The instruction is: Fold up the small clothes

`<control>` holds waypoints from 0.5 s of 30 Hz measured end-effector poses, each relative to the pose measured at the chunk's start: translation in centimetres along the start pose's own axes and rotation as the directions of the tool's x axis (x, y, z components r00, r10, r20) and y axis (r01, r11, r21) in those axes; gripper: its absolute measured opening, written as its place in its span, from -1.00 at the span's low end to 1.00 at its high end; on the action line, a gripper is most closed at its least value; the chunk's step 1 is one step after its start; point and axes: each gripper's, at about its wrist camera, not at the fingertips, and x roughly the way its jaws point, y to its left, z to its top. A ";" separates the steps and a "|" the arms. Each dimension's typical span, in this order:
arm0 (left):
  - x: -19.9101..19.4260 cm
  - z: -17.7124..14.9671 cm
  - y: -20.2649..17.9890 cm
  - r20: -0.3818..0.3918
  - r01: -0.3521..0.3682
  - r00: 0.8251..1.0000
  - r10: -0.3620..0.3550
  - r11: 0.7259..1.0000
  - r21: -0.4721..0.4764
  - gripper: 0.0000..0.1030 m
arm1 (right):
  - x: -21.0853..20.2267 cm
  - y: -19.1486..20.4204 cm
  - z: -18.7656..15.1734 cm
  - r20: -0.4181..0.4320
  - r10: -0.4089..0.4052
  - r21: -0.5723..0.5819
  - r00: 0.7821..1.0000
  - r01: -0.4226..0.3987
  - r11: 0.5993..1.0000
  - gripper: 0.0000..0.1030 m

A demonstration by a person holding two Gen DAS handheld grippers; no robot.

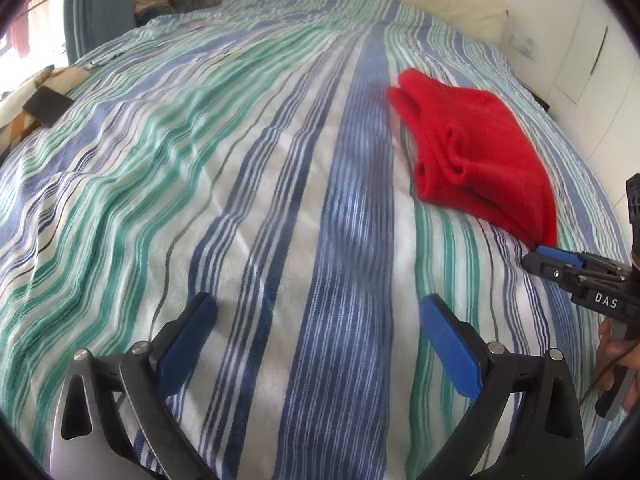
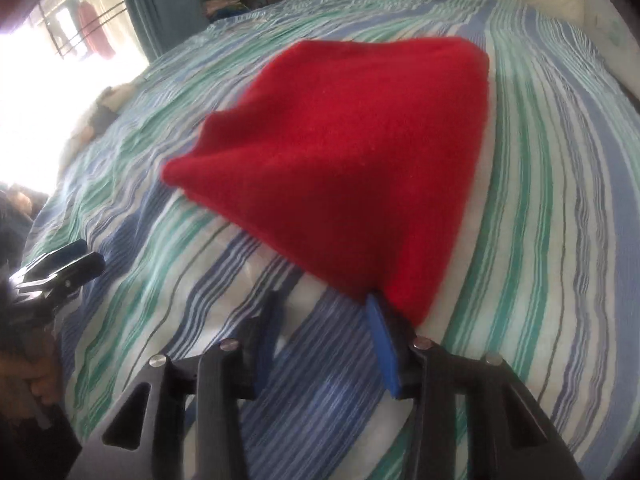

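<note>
The red cloth [image 2: 340,160] lies folded on the bed [image 2: 560,200], toward its right edge and away from the headboard end. The right claw [image 2: 324,320] stands partly open at the cloth's near corner; the corner drapes over one blue pad [image 2: 382,344], with nothing pinched. The left claw [image 1: 316,320] hangs wide open and empty over bare sheet. Risk: withdrawing the right claw may snag that corner and undo the fold.
</note>
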 end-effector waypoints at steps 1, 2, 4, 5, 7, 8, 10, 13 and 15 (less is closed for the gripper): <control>-0.6 0.1 -0.3 -0.003 0.044 0.999 -0.044 0.999 0.005 0.97 | -0.4 -0.1 -0.2 0.029 0.004 0.014 1.000 -0.004 1.000 -0.15; -1.4 0.5 -0.6 0.009 0.114 0.993 -0.114 0.993 -0.001 0.97 | -1.0 -0.2 -0.3 0.047 0.016 0.040 0.999 -0.017 0.999 -0.11; -2.5 2.5 -1.4 0.039 0.255 0.966 -0.255 0.967 -0.002 0.99 | -2.4 -0.7 -0.4 0.087 0.062 0.104 0.994 -0.071 0.992 0.42; -2.5 4.0 -2.1 0.046 0.304 0.952 -0.304 0.953 0.009 0.99 | -3.3 -1.1 -0.4 0.130 0.080 0.121 0.988 -0.096 0.988 0.47; -1.6 7.7 -3.7 0.038 0.378 0.924 -0.379 0.925 0.031 0.99 | -5.2 -2.3 0.2 0.204 0.064 0.146 0.977 -0.095 0.985 0.63; -0.5 9.7 -4.5 0.018 0.405 0.914 -0.406 0.914 0.030 0.99 | -5.8 -3.2 0.8 0.229 0.048 0.168 0.972 -0.088 0.982 0.67; 2.5 12.9 -5.9 -0.023 0.419 0.908 -0.418 0.908 0.025 0.99 | -6.0 -5.5 2.8 0.254 0.045 0.238 0.966 -0.107 0.965 0.69; 8.0 15.9 -6.5 -0.097 0.322 0.943 -0.319 0.947 0.015 0.97 | -4.8 -8.9 6.4 0.262 0.059 0.335 0.963 -0.148 0.931 0.69; 11.0 16.5 -6.0 -0.148 0.281 0.949 -0.279 0.960 -0.009 0.97 | -2.9 -10.6 8.6 0.238 0.087 0.375 0.967 -0.174 0.911 0.69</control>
